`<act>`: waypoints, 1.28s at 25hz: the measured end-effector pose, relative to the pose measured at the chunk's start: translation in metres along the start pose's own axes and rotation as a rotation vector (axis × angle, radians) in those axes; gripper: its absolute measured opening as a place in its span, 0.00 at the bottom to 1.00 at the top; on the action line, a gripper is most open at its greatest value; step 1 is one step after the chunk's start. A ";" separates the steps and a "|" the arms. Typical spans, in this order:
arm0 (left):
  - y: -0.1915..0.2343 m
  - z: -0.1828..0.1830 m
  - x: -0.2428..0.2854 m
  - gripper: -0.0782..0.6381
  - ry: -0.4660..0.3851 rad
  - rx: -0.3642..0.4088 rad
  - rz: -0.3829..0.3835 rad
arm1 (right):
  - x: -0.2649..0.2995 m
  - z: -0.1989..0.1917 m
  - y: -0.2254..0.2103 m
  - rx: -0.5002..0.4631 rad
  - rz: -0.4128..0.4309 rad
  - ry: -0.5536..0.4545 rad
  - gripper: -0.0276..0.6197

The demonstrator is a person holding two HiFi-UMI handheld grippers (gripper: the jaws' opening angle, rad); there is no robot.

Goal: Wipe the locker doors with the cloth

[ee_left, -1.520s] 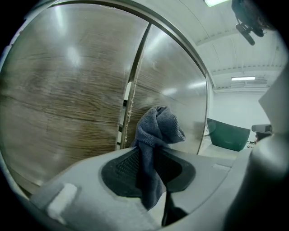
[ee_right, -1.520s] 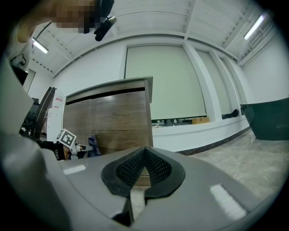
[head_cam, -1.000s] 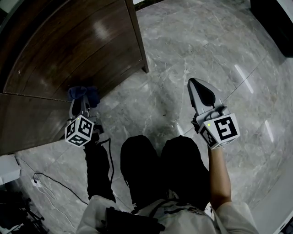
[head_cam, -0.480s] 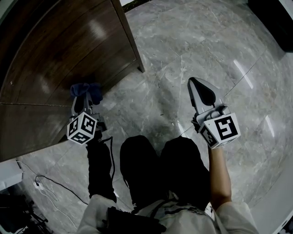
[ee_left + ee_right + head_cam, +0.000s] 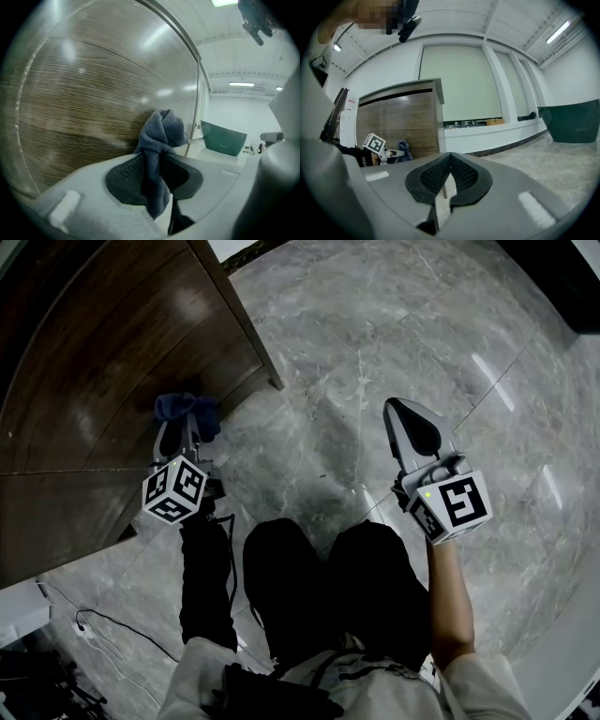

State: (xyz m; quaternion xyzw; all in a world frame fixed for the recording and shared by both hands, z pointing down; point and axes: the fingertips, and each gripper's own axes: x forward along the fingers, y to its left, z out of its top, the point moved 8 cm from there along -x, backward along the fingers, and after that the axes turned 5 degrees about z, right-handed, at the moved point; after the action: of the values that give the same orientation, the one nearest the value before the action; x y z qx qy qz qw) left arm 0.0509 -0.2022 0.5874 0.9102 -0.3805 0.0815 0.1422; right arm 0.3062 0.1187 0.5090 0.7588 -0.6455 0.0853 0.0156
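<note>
Right gripper [image 5: 449,157]: jaws closed tip to tip, nothing between. Left gripper [image 5: 393,152], blue cloth [image 5: 404,149] at its tip, is low against wood-brown locker [image 5: 410,119] door, near locker's right edge.

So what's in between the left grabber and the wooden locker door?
The blue cloth, pinched in the left gripper, sticks out toward the locker door. The left gripper view shows it best.

Grippers: 2, L gripper [image 5: 180,427] mid-left, R gripper [image 5: 401,416] mid-right.
Cubes: 2, L cube [image 5: 175,489], R cube [image 5: 452,504].
Cloth [image 5: 187,412]: 1, mid-left.
Locker [image 5: 253,343]: 1, upper left.
Doors [image 5: 410,124]: 2 seen.
Bin [image 5: 224,137]: 1, green, right of ctr in left gripper view.
Floor cable [image 5: 122,629]: 1, lower left.
Box [image 5: 19,610]: 1, white, lower-left edge.
</note>
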 end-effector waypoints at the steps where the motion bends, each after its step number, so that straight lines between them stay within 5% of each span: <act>1: -0.005 0.000 0.004 0.23 0.000 0.001 -0.009 | -0.002 -0.001 -0.002 0.000 -0.005 0.003 0.05; 32: -0.099 -0.002 0.081 0.23 0.039 0.031 -0.192 | -0.045 -0.013 -0.047 0.009 -0.113 0.037 0.05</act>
State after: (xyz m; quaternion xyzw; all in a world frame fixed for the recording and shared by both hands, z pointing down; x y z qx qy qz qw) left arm 0.1782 -0.1899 0.5903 0.9428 -0.2873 0.0910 0.1426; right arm 0.3436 0.1723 0.5192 0.7926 -0.6006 0.1013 0.0288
